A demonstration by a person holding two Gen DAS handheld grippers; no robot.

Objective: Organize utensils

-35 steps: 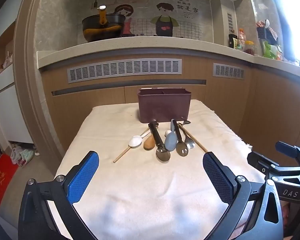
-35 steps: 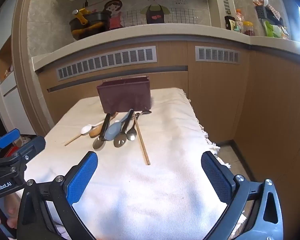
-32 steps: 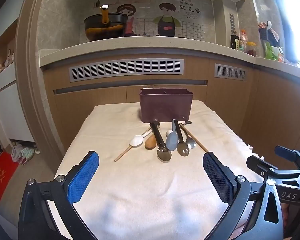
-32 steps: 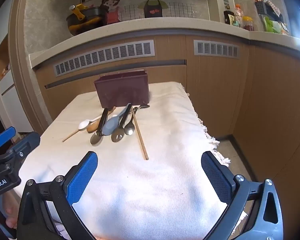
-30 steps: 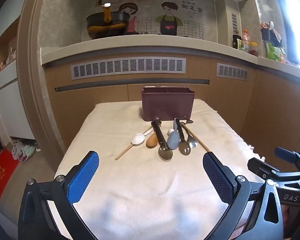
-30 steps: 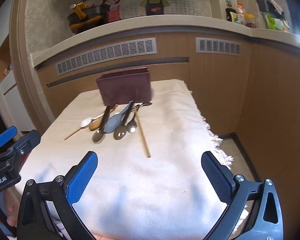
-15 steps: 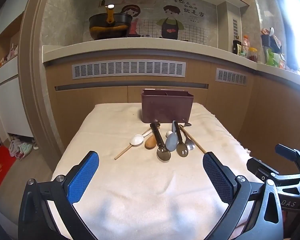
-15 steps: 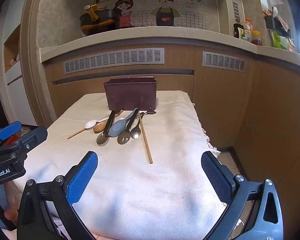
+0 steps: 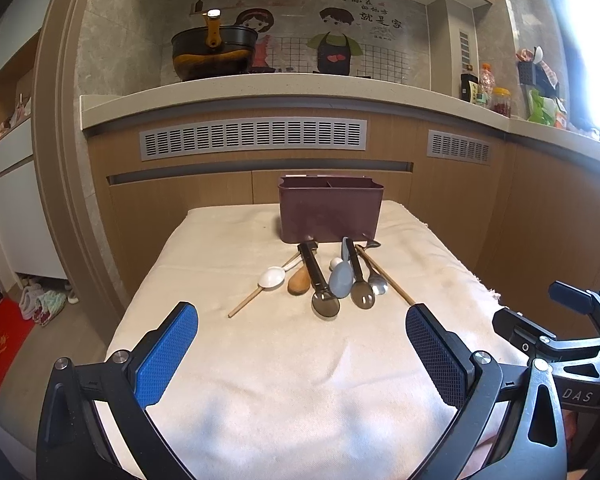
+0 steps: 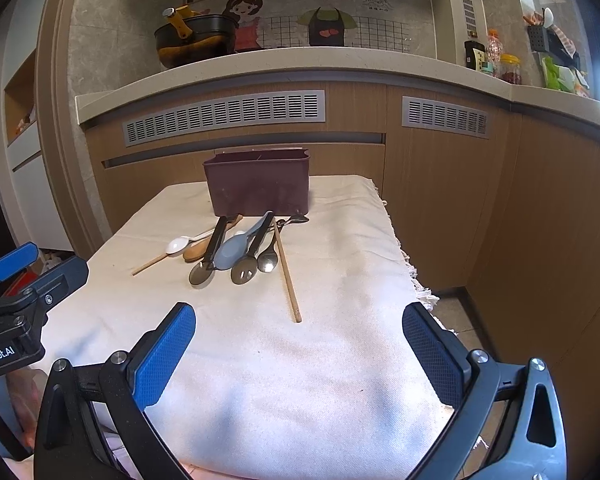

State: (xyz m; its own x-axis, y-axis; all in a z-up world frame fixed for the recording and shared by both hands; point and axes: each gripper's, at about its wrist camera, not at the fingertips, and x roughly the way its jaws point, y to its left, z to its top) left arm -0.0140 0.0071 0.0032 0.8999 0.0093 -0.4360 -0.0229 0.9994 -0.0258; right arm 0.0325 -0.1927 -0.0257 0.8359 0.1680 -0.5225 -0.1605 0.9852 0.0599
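The left gripper [image 9: 302, 352] and right gripper [image 10: 298, 350] both hang spread wide over the cream cloth-covered table [image 9: 260, 380], gripping nothing; the utensils — a heap of metal, grey, white and wooden spoons [image 9: 332, 280] with loose wooden chopsticks [image 10: 287, 276] — lie just before the dark maroon plastic caddy [image 9: 331, 208]

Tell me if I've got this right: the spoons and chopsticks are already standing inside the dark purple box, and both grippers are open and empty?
Not quite. The spoons and chopsticks lie on the cream cloth in front of the purple box, as the left wrist view shows. The left gripper and right gripper are indeed open and empty.
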